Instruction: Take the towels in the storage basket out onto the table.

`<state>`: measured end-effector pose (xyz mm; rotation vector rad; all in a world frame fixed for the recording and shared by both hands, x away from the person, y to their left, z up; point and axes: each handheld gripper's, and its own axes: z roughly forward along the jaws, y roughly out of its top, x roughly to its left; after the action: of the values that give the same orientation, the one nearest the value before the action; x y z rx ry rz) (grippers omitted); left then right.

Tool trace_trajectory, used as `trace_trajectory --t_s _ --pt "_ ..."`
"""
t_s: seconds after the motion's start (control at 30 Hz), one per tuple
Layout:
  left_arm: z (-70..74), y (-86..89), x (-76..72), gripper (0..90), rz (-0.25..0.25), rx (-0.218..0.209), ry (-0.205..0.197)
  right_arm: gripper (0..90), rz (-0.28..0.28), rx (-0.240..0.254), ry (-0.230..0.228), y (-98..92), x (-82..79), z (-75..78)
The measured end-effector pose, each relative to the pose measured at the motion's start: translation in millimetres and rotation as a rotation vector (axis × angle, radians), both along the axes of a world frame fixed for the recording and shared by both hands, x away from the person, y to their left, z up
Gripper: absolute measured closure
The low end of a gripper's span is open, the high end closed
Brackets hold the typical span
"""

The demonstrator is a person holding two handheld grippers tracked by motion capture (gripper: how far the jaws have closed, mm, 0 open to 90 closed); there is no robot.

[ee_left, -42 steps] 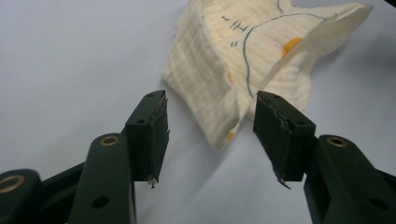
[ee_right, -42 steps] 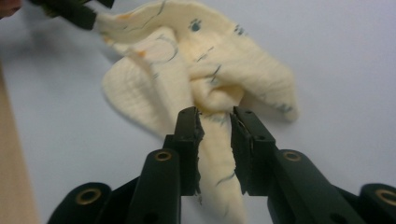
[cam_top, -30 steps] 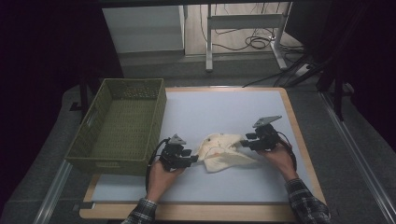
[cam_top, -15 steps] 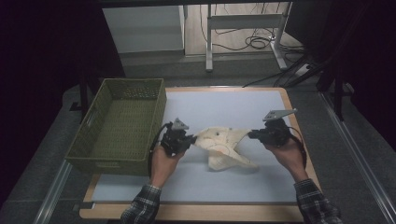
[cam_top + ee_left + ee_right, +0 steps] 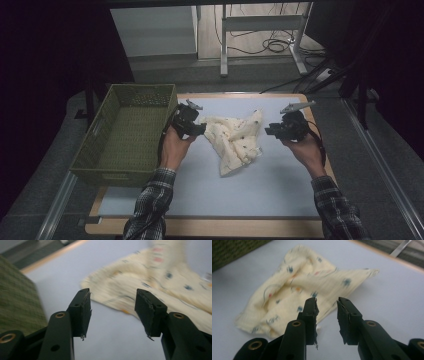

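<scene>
Cloth (image 5: 234, 142), cream, printed: released since half a second ago and now lying crumpled at mat centre, no longer stretched between the grippers; a fresh grasp is judged necessary. Basket (image 5: 125, 132), green, at 9 o'clock of the cloth, obstructing nothing. Left gripper (image 5: 199, 129): jaws just opened, nothing between. Right gripper (image 5: 270, 132), at 3 o'clock: jaws narrowly apart, just opened, nothing held.

A crumpled cream cotton cloth with small printed dots (image 5: 234, 144) lies on the pale blue mat (image 5: 280, 185) that covers the wooden desk (image 5: 200, 227), near its middle. A green woven plastic basket (image 5: 100, 150) stands at the desk's left edge. The left gripper (image 5: 192, 125) hangs between basket and cloth, the right gripper (image 5: 272, 131) just right of the cloth.
</scene>
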<state>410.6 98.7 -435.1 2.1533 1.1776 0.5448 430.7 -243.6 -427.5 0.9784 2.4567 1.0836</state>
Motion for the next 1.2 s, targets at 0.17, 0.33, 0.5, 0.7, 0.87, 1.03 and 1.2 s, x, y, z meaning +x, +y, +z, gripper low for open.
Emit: trace_trajectory --t_s 0.17,0.33,0.5,0.7,0.87,1.03,1.2 --pt "-21.2 -8.2 -20.0 46.9 -0.083 -0.045 0.036 69.2 0.034 0.030 0.063 -4.7 -11.3 -32.3" --pt "-44.8 -18.2 -43.3 46.9 -0.183 -0.129 0.080 68.3 0.084 0.063 0.099 1.8 -21.1 -55.5" --pt "-70.5 -34.9 -63.0 31.8 -0.290 -0.214 0.127 58.8 0.135 0.082 0.121 15.0 -29.9 -67.5" --pt "-92.4 -59.8 -67.9 39.1 -0.290 -0.082 0.086 59.7 0.139 -0.003 0.093 33.7 -24.9 -83.4" --pt "-87.1 -48.4 -66.7 83.5 -0.260 -0.107 0.058 86.7 0.119 -0.008 0.075 33.9 -25.5 -85.1" --pt "-60.9 -18.9 -78.0 83.8 -0.201 -0.127 0.029 86.7 0.086 0.016 0.031 11.7 -33.2 -51.2" --pt "-45.9 1.6 -86.8 76.8 -0.164 -0.126 0.062 82.4 0.060 -0.006 -0.003 -11.6 -38.2 -17.0"
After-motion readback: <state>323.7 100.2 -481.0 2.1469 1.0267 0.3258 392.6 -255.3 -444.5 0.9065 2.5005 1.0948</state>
